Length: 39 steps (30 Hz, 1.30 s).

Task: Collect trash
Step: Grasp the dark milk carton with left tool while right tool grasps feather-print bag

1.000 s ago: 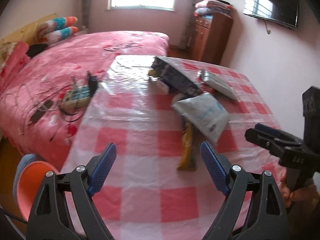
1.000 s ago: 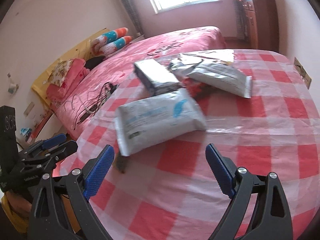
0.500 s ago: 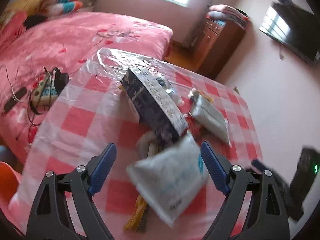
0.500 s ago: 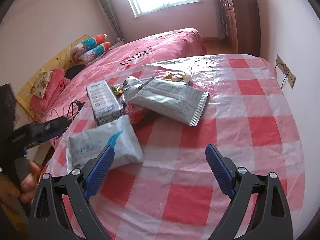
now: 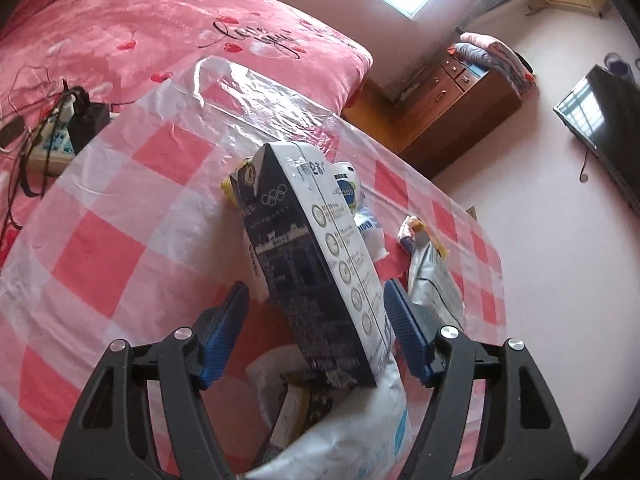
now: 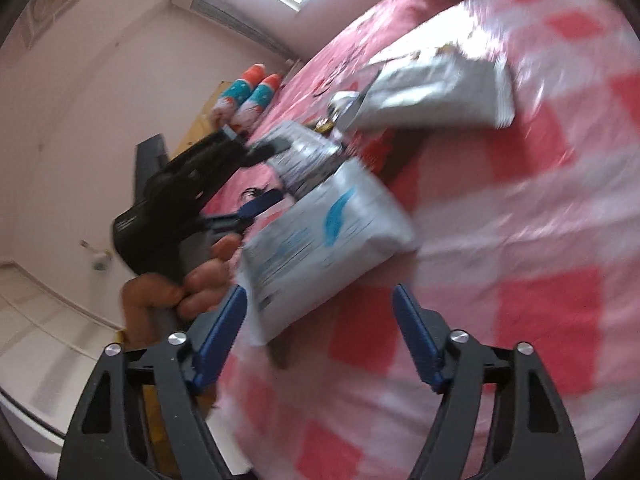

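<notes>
Carton [image 5: 316,256] nearer, its base perhaps hidden

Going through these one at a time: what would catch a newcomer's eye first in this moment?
First, the tall dark-and-white carton filling the middle of the left wrist view, lying on the pink checked tablecloth between the blue fingers of the left gripper, whose jaws have just been closing without pressing it. Next, in the blurred right wrist view, the white pouch with a blue mark ahead of the right gripper, also closing.

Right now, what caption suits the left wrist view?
Open left gripper straddles a dark carton on the checked table.
</notes>
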### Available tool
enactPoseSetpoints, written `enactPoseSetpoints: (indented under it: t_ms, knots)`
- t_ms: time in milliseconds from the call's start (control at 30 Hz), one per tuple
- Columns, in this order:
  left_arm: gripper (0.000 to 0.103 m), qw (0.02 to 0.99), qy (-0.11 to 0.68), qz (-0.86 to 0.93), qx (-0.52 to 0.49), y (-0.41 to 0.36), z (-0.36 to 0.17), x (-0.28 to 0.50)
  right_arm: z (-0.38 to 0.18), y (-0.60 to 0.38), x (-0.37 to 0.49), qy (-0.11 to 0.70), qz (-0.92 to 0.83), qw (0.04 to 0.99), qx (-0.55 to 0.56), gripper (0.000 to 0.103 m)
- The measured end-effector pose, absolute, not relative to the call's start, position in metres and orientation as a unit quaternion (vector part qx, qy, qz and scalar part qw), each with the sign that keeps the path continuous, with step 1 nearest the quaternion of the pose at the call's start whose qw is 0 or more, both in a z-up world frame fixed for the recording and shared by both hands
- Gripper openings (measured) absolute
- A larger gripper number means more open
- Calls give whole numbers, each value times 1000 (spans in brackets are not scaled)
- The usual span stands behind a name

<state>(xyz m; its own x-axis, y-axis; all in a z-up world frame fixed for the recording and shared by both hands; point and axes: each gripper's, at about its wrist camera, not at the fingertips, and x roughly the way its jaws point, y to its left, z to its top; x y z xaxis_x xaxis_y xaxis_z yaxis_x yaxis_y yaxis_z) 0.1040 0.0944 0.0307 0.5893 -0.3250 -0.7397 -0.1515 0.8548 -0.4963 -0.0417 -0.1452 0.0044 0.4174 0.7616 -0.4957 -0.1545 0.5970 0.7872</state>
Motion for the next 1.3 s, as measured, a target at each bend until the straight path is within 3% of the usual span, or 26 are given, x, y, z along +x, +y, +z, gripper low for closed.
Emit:
enactPoseSetpoints:
  t_ms: [300, 833, 967, 1033, 1067, 1100, 1300]
  knots:
    - [54, 847, 442, -66, -288, 98, 23, 115, -4, -127, -36, 457, 303, 752, 366, 62]
    - [46, 860, 403, -81, -302, 118, 36, 86, 4, -125, -16, 432, 238, 791, 363, 65]
    - [44, 862, 396, -81, -306, 128, 40, 76, 4, -123, -13, 440, 217, 798, 350, 61]
    - [42, 864, 391, -77, -308, 133, 40, 69, 9, -116, -11, 446, 198, 809, 327, 66]
    - [42, 864, 388, -76, -311, 137, 41, 65, 12, -112, -10, 447, 187, 816, 315, 80]
    - [42, 865, 386, -76, -313, 139, 41, 62, 15, -109, -10, 444, 181, 823, 305, 89]
    - [42, 871, 372, -71, -313, 153, 49, 45, 18, -92, 6, 461, 174, 817, 300, 92]
